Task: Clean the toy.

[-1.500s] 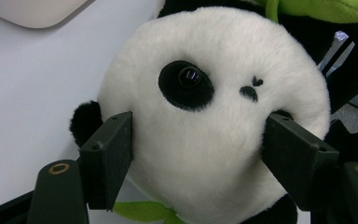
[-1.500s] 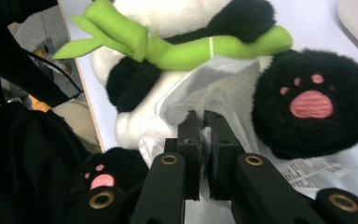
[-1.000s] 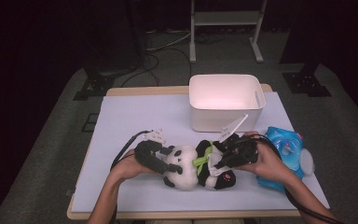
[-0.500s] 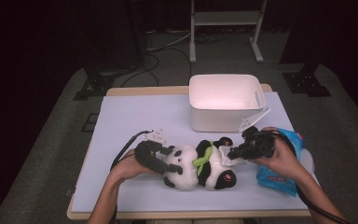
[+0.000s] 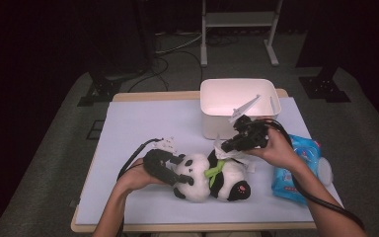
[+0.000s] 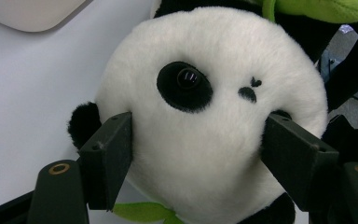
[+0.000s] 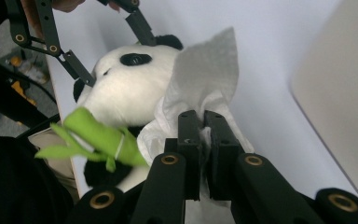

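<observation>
A panda plush [image 5: 227, 180] with a green leaf collar [image 5: 213, 170] lies on its back on the table. My left gripper [image 5: 185, 175] is shut on its white head [image 6: 205, 116], one pad on each side below the eye. My right gripper [image 5: 225, 146] hovers just above the panda's body, shut on a crumpled white tissue [image 7: 205, 74] that hangs from its closed jaws. In the right gripper view the panda [image 7: 126, 88] lies beyond the tissue, with the left gripper [image 7: 114, 49] around its head.
A white bin [image 5: 271, 96] stands just behind the right hand. A blue wipes pack [image 5: 296, 163] lies near the table's right edge. The pale table cover [image 5: 138, 123] is bare at the left and back left.
My right gripper has lifted off the panda's belly and moved back toward the bin with the tissue in it. The left gripper and the panda have stayed put.
</observation>
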Demonstrator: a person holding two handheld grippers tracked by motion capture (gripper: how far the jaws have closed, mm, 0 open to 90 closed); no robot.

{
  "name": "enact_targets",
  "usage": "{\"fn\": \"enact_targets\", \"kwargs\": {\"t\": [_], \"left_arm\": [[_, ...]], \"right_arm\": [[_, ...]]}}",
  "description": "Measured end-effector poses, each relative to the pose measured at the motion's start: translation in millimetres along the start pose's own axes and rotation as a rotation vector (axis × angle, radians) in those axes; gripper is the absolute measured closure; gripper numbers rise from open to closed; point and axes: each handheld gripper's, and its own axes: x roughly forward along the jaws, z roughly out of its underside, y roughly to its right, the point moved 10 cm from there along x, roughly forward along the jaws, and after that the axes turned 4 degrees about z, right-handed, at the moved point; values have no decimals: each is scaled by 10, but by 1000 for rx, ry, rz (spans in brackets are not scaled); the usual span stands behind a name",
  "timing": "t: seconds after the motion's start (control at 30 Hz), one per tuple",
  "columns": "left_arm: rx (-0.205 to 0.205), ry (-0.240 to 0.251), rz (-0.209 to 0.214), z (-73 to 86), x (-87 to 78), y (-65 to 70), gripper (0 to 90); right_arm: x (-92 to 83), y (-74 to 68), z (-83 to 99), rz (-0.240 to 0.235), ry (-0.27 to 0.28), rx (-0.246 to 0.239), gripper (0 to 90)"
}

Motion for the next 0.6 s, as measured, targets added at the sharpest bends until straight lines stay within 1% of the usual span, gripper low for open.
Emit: {"fn": "enact_targets", "kwargs": {"t": [0.1, 0.13, 0.2, 0.3, 0.33, 0.4, 0.47, 0.5, 0.6], "left_arm": [[2, 0, 0, -1, 0, 3, 263], [0, 0, 0, 0, 0, 2, 263], [-2, 1, 2, 1, -2, 1, 263], [-3, 1, 4, -2, -5, 1, 257], [-1, 0, 3, -6, -7, 0, 253], [-5, 3, 1, -13, -12, -3, 239], [-7, 9, 2, -26, -18, 6, 219], [-4, 2, 1, -24, -27, 6, 207], [-3, -6, -1, -10, -38, 15, 182]], "right_arm": [[132, -55, -35, -7, -34, -23, 850], [168, -69, -21, -5, -53, -24, 850], [204, -80, 17, -7, -69, -25, 850], [195, -69, 123, -3, -90, -22, 852], [185, -65, 166, -2, -96, -14, 852], [178, -30, 268, 15, -119, -6, 853], [177, 1, 348, 7, -123, 13, 855], [175, 16, 370, 6, -119, 25, 855], [171, 31, 402, 3, -114, 30, 856]]}}
